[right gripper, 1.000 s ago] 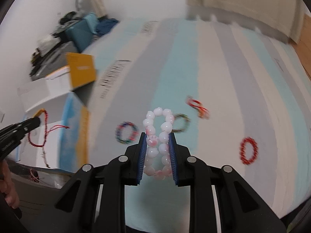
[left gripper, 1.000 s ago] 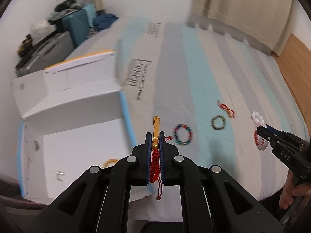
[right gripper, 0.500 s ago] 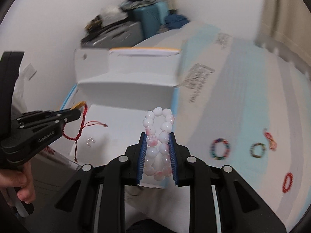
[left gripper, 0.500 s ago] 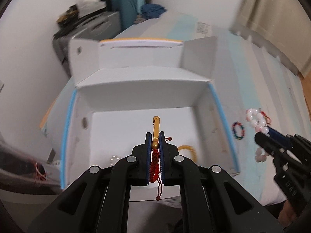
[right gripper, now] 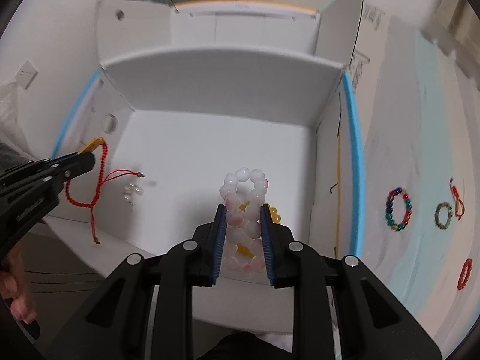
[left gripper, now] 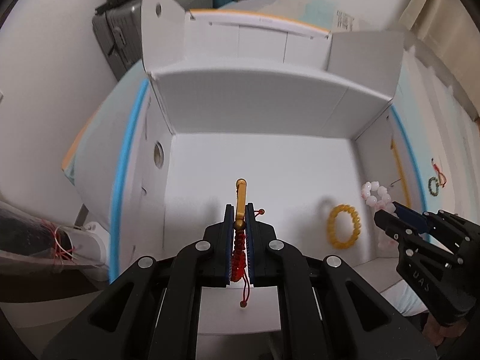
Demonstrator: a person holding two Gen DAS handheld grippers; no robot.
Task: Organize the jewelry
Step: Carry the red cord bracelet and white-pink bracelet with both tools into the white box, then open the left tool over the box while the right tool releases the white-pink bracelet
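- Box of white cardboard with blue edges [left gripper: 264, 114] sits open below my two claws. On its floor I see a yellow bead bracelet [left gripper: 344, 226] and small clear beads [right gripper: 132, 193].
- My left gripper [left gripper: 240, 220] is clamped on a red cord bracelet with a gold tube [right gripper: 90, 180]; the tube points straight ahead, away from the claw, over the box.
- My right gripper [right gripper: 243, 220] is clamped on a pink and white bead bracelet [right gripper: 244, 207], its long way pointing forward, above the yellow one.
- Four more bracelets lie outside on the striped sheet [right gripper: 420, 138].

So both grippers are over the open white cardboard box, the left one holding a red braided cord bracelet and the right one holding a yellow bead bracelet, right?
Not quite. The right gripper holds a pale pink and white bead bracelet, as the right wrist view shows. The yellow bead bracelet lies on the floor of the open white cardboard box. The left gripper does hold the red braided cord bracelet.
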